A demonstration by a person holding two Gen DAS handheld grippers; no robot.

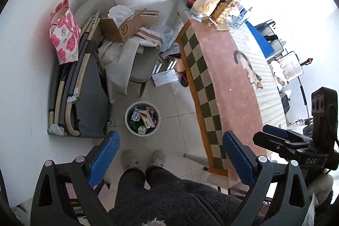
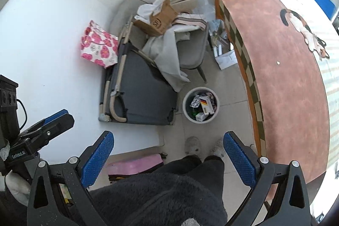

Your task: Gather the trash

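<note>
One round white trash bin (image 1: 142,118) is standing on the tiled floor, and it is serving here as the landmark. Inside it several pieces of trash are lying: one crumpled silver blister pack (image 1: 135,114), one box with a black, red and yellow stripe (image 1: 147,119), one small white carton (image 1: 142,130) and something green that is too small to make out. Just in front of the bin, one pair of grey slippers (image 1: 144,157) is showing at the ends of the person's dark trouser legs. To the bin's left, one folded grey cot (image 1: 84,99) is leaning against the white wall, with one pink flowered paper bag (image 1: 64,35) sitting at its far end. Behind the bin, one chair (image 1: 144,65) is carrying a pale cloth and one open cardboard box (image 1: 121,27). To the bin's right, one long table (image 1: 233,82) is running away under a pink runner with a checked border, and a cluster of packets and bottles is crowding its far end. The left gripper (image 1: 170,159) is hovering above the bin with its two blue fingers spread wide and nothing between them; the right gripper (image 2: 169,159) is likewise hanging over the floor with both fingers apart and empty.
</note>
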